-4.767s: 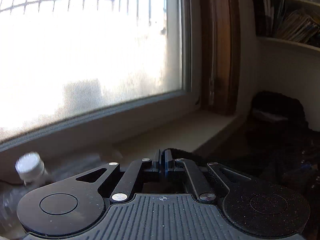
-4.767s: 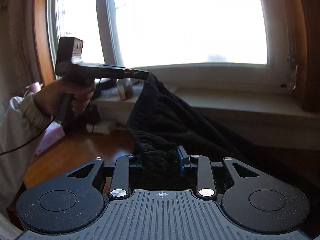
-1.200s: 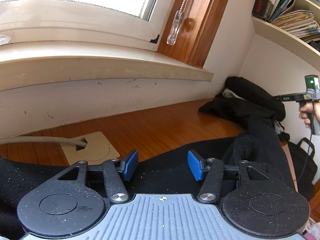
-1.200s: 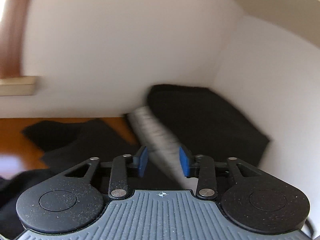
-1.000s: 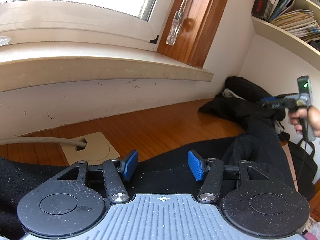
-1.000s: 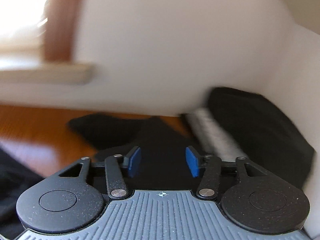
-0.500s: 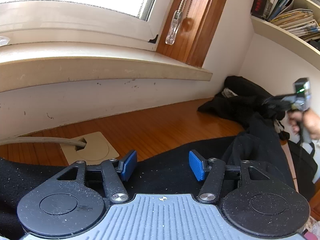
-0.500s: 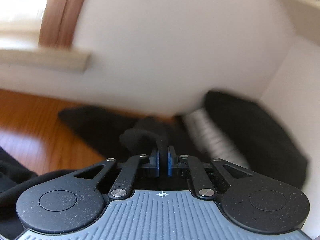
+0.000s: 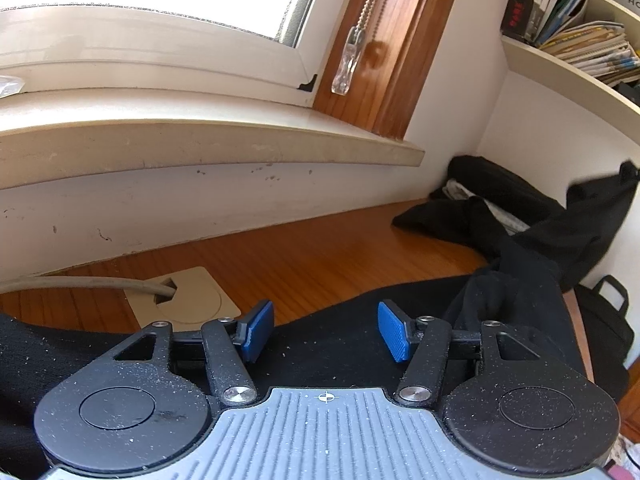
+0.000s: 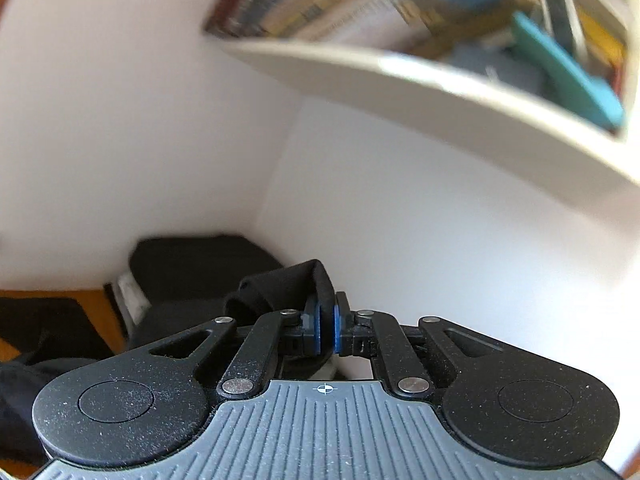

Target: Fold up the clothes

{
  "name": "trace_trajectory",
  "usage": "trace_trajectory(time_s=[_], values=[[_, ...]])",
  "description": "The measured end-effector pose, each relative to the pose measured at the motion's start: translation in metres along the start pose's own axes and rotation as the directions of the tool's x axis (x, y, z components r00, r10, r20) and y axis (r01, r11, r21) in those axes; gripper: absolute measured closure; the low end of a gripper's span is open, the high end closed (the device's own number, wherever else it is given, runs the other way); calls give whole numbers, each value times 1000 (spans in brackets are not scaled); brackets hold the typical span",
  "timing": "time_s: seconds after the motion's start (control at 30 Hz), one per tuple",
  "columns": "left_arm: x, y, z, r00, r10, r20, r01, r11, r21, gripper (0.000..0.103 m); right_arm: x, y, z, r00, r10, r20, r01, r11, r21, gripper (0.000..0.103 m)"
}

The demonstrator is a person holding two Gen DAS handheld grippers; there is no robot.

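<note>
A black garment [image 9: 360,344] lies spread over the wooden desk [image 9: 320,260] in the left wrist view. My left gripper [image 9: 325,332] hovers just over it, open, its blue pads [image 9: 394,336] wide apart and pressing nothing. To the right the garment's far end [image 9: 596,216] is pulled up off the desk toward the frame edge. In the right wrist view my right gripper [image 10: 326,330] is shut on a fold of the black garment [image 10: 300,280], held up in front of the white wall corner. The view there is blurred.
A black bag [image 9: 496,188] with something pale under it sits in the desk's far corner, also seen as the black bag [image 10: 200,260]. A shelf [image 10: 440,92] of books hangs above. A cable plate [image 9: 188,300], the window sill [image 9: 200,140] and a dark handled bag [image 9: 608,320] border the desk.
The right gripper closed on the garment's cloth and swung up and away, lifting that end; hand and gripper left the left wrist view. The left gripper stayed open and still.
</note>
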State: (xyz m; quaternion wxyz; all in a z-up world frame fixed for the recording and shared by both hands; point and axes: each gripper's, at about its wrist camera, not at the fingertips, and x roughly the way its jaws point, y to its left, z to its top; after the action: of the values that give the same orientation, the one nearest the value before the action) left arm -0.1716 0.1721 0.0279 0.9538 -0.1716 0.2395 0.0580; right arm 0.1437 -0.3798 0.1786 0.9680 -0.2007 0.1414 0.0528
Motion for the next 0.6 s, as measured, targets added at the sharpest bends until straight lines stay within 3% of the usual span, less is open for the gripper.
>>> trace_trajectory(time_s=[0.13,0.3,0.37,0.47,0.6], values=[[-1,2,0,1000,-2,-2,2,1000,-14,40,24,11,-21,998,6,-63,-6,1000,4,91],[-1,1,0,1000,-2,-3,2,1000,-10,39,37,50,-34,993,79,-87,-80,997,-4,69],[-1,0,0,1000,-1,-5,1,1000,-5,39,41,69,-39,986,138,-93,-139,990,-3,67],[-1,0,0,1000,1,-9,-1,1000,-3,39,45,106,-50,957,269,-111,-269,963,12,65],[0,0,0,1000,2,-11,-2,1000,-7,39,55,161,-68,882,449,-145,-444,894,65,65]])
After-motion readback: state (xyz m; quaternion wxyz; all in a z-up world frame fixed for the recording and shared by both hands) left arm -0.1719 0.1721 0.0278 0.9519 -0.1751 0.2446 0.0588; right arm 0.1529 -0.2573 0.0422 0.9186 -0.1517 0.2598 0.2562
